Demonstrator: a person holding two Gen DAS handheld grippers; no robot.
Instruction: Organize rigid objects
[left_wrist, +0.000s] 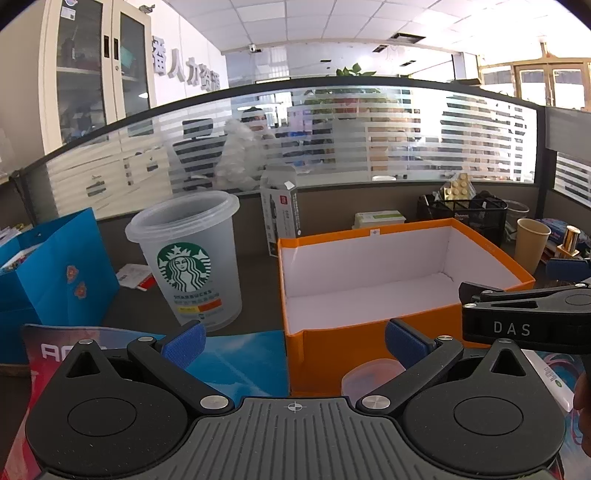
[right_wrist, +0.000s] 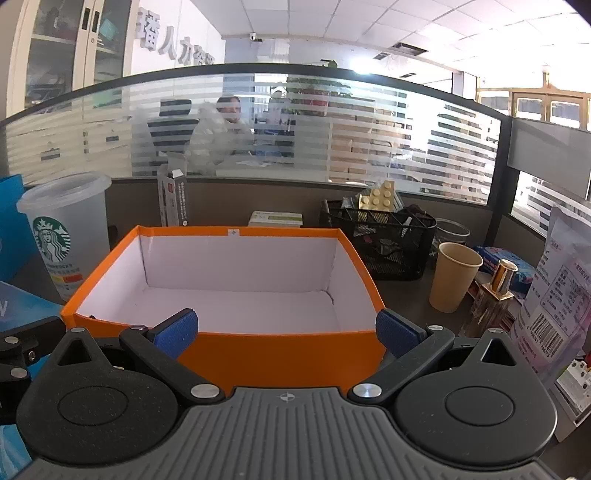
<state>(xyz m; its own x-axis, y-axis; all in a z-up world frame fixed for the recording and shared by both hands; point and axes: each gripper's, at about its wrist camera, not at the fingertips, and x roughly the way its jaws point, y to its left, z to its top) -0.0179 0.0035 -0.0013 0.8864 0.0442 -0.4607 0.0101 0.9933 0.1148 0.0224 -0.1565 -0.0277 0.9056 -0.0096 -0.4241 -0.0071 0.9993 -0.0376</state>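
Observation:
An open orange box (left_wrist: 369, 236) with a white, bare inside stands on the desk; it also shows in the right wrist view (right_wrist: 240, 232). A frosted Starbucks cup (left_wrist: 190, 258) stands left of it, seen in the right wrist view (right_wrist: 62, 236) too. A small clear lidded container (left_wrist: 364, 376) lies in front of the box, under my left gripper. My left gripper (left_wrist: 294, 343) is open and empty, just before the box's near left corner. My right gripper (right_wrist: 288, 332) is open and empty at the box's near wall. The right gripper's body (left_wrist: 524, 317) shows in the left wrist view.
A blue paper bag (left_wrist: 55, 273) stands far left. A paper cup (right_wrist: 456, 275), a gold-capped bottle (right_wrist: 496, 291), a black mesh organizer (right_wrist: 388, 236) and a printed pouch (right_wrist: 554, 295) stand right of the box. A tall carton (left_wrist: 280, 218) stands behind, before the glass partition.

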